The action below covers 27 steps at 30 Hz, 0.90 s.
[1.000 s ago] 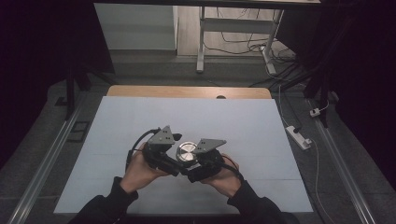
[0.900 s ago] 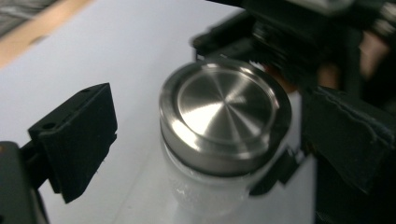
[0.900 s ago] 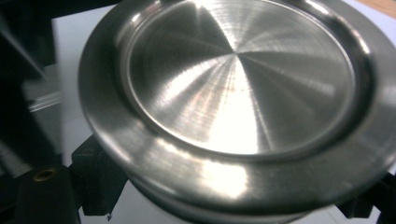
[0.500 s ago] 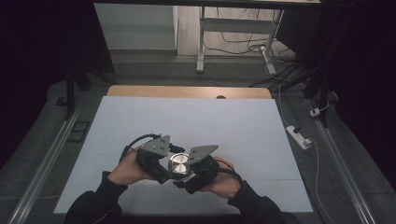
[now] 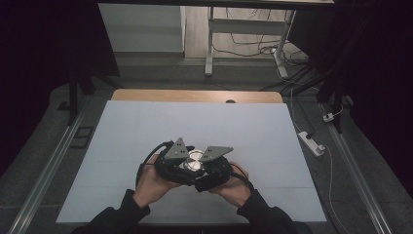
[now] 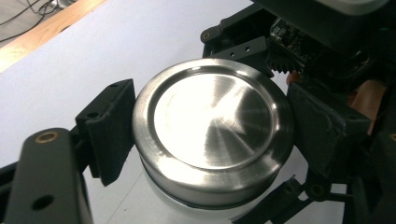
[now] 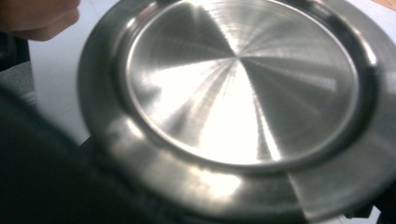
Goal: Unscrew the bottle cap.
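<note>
Two sets of fingers, mine, meet around one round steel lid (image 5: pixel 195 160) near the front middle of the bench (image 5: pixel 146 122). My left gripper (image 6: pixel 205 135) has just been easing its fingers (image 6: pixel 109 128) apart a little, yet both pads touch the lid's rim, pinching it. My right gripper (image 5: pixel 213 171), just right of the lid, has its fingers pressed in. Under the lid sits a white jar (image 6: pixel 187 210). Beyond the lid, the bench's far wooden edge (image 5: pixel 195 95).

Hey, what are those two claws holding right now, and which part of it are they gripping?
Both grip a white jar: the left claw pinches its steel lid by the rim; the right claw is shut on the jar, exact spot unclear.
</note>
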Motion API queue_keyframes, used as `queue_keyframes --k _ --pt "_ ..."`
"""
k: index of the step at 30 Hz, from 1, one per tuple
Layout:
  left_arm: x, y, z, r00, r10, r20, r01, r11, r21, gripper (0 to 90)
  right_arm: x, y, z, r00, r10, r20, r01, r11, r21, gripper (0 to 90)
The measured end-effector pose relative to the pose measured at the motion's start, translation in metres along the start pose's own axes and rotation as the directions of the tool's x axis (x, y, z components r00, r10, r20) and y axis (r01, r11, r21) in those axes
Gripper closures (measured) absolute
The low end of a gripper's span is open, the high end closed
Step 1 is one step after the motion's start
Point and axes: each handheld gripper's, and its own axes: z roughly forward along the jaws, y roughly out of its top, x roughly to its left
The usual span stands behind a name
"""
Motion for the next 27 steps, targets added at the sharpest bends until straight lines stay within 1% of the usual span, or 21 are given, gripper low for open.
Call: queue_keyframes --k 1,3,4,6,7,8,9,11,14,15,16,17,18,20,21,23,25,27 --pt "0.002 0.001 -0.002 0.9998 0.002 0.021 -0.002 1.0 0.0 15.8 0.0 0.0 0.0 1.0 0.003 -0.003 -0.003 1.0 -0.005 14.9" --pt "0.008 0.003 -0.008 0.9972 0.008 0.074 -0.008 1.0 -0.004 7.4 0.002 0.002 -0.001 0.9998 -0.009 -0.02 0.009 1.0 -0.008 14.9" --pt "0.011 0.003 -0.012 0.9951 0.018 0.098 -0.018 0.9998 0.001 5.1 0.002 0.002 -0.002 0.9995 -0.016 -0.028 0.015 1.0 -0.014 14.9" --pt "0.016 0.002 -0.02 0.9906 0.054 0.126 -0.055 0.9985 0.002 4.0 0.003 0.003 -0.004 0.9978 -0.032 -0.059 0.032 0.999 -0.015 14.9" --pt "0.018 0.002 -0.023 0.9852 0.073 0.155 -0.075 0.9972 0.004 3.8 0.004 0.004 -0.004 0.9964 -0.041 -0.074 0.04 0.999 -0.017 14.9" --pt "0.02 0.0 -0.026 0.9785 0.102 0.179 -0.104 0.9946 0.001 5.4 0.005 0.004 -0.004 0.9946 -0.05 -0.091 0.048 0.999 -0.021 15.0" --pt "0.021 -0.001 -0.028 0.9728 0.125 0.195 -0.127 0.9919 -0.001 7.2 0.006 0.004 -0.004 0.992 -0.059 -0.112 0.058 0.998 -0.02 14.9" --pt "0.022 -0.003 -0.028 0.9574 0.155 0.243 -0.159 0.9873 -0.005 9.2 0.009 0.005 -0.004 0.9863 -0.079 -0.145 0.077 0.997 -0.02 14.9" --pt "0.022 -0.006 -0.025 0.9379 0.188 0.292 -0.194 0.9811 -0.009 13.2 0.015 0.006 -0.003 0.9763 -0.123 -0.178 0.121 0.992 -0.019 14.9" --pt "0.022 -0.007 -0.023 0.9344 0.194 0.299 -0.202 0.9794 -0.004 14.9 0.016 0.006 -0.002 0.9731 -0.135 -0.186 0.134 0.991 -0.02 14.9" --pt "0.022 -0.007 -0.022 0.928 0.197 0.316 -0.207 0.9784 -0.003 16.1 0.018 0.006 -0.002 0.9715 -0.141 -0.191 0.14 0.99 -0.019 14.9" --pt "0.021 -0.008 -0.021 0.9247 0.206 0.32 -0.215 0.9767 -0.008 18.9 0.019 0.006 -0.002 0.9717 -0.14 -0.19 0.14 0.99 -0.018 14.9" --pt "0.02 -0.009 -0.021 0.9263 0.208 0.314 -0.215 0.9765 -0.013 19.0 0.019 0.006 -0.003 0.972 -0.143 -0.187 0.142 0.99 -0.018 14.9" --pt "0.02 -0.008 -0.021 0.9351 0.197 0.295 -0.203 0.9792 -0.012 19.7 0.019 0.006 -0.003 0.9741 -0.139 -0.179 0.138 0.99 -0.017 14.9" --pt "0.019 -0.007 -0.02 0.9429 0.187 0.275 -0.192 0.9814 -0.011 19.8 0.017 0.006 -0.003 0.9757 -0.14 -0.169 0.138 0.99 -0.021 14.9" --pt "0.018 -0.006 -0.017 0.9585 0.156 0.238 -0.159 0.9872 -0.007 19.8 0.015 0.006 -0.003 0.9825 -0.117 -0.145 0.116 0.993 -0.018 14.9" --pt "0.016 -0.005 -0.014 0.9737 0.118 0.195 -0.12 0.9928 -0.005 19.9 0.013 0.006 -0.003 0.9893 -0.086 -0.118 0.084 0.996 -0.017 14.9" --pt "0.013 -0.003 -0.01 0.9865 0.078 0.144 -0.078 0.9969 -0.002 20.0 0.01 0.005 -0.003 0.9943 -0.051 -0.093 0.05 0.999 -0.013 14.9"
